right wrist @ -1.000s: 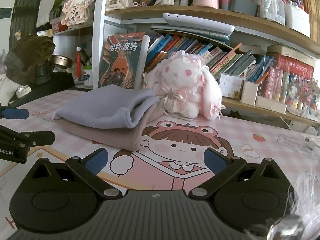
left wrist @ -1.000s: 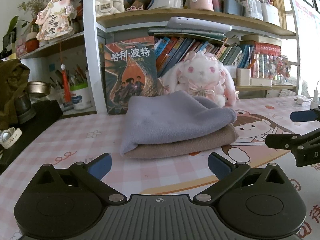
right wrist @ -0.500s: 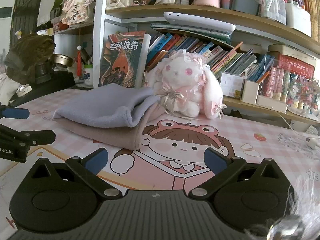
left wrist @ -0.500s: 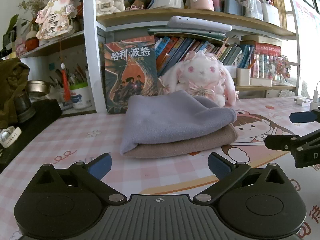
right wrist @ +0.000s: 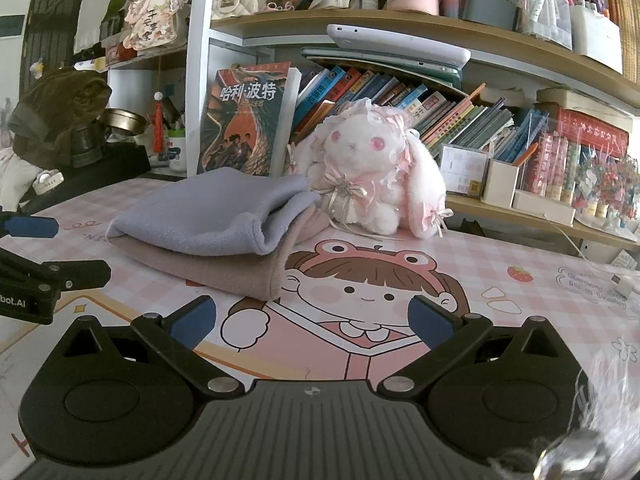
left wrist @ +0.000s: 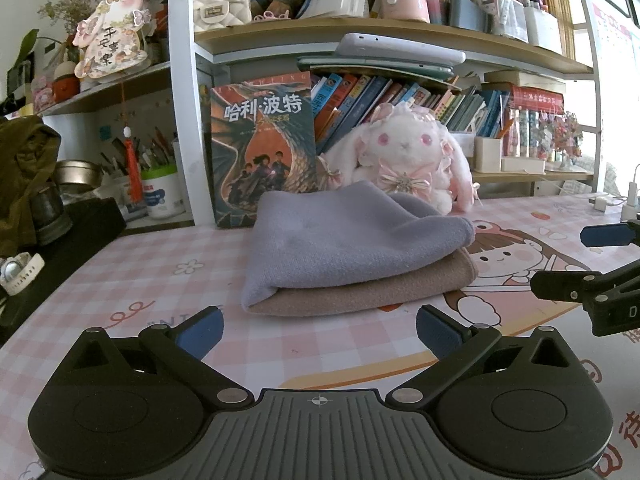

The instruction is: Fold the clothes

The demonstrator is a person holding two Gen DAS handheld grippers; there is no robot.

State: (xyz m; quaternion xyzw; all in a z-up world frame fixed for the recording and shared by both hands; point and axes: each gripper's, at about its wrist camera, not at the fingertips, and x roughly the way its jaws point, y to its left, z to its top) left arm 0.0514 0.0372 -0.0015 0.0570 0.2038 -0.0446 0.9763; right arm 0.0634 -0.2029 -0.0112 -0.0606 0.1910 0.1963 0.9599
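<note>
A folded lavender-grey cloth point(left wrist: 344, 240) lies on top of a folded tan cloth point(left wrist: 380, 290) on the pink checked desk mat point(left wrist: 140, 280). The stack also shows in the right wrist view, grey cloth point(right wrist: 208, 216) over tan cloth point(right wrist: 224, 270). My left gripper point(left wrist: 318, 330) is open and empty, just in front of the stack. My right gripper point(right wrist: 312, 320) is open and empty, to the right of the stack over the cartoon girl print. Each gripper appears at the edge of the other's view.
A white plush rabbit point(left wrist: 408, 160) and an upright book point(left wrist: 264, 152) stand behind the stack, under loaded bookshelves point(left wrist: 380, 28). A dark cloth heap point(left wrist: 24, 168) and a black surface point(left wrist: 60, 248) are at the left. Cables and a charger point(right wrist: 620, 280) lie at the right.
</note>
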